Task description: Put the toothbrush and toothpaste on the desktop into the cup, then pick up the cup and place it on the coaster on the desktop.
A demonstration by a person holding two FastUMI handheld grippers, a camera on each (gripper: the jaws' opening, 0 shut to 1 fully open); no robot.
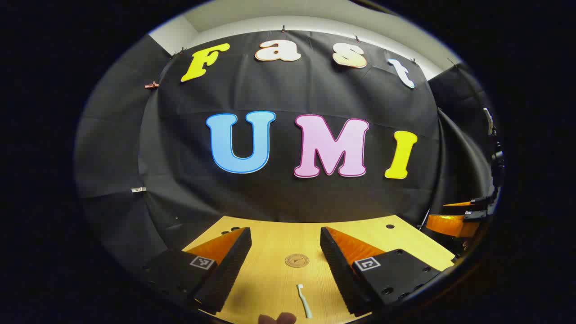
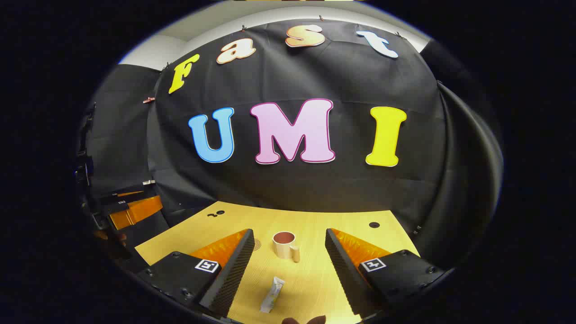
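On the wooden surface, I note toothbrush, toothpaste, cup, coaster partly hidden; both jaws open, empty.

A pale yellow wooden desktop with small dark round holes near its far edge; right behind it hangs a creased black cloth wall, and above the cloth, a white wall strip

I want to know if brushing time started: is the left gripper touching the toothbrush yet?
Apart. In the left gripper view the toothbrush lies flat on the desktop between the open fingers of the left gripper, bare wood on both sides.
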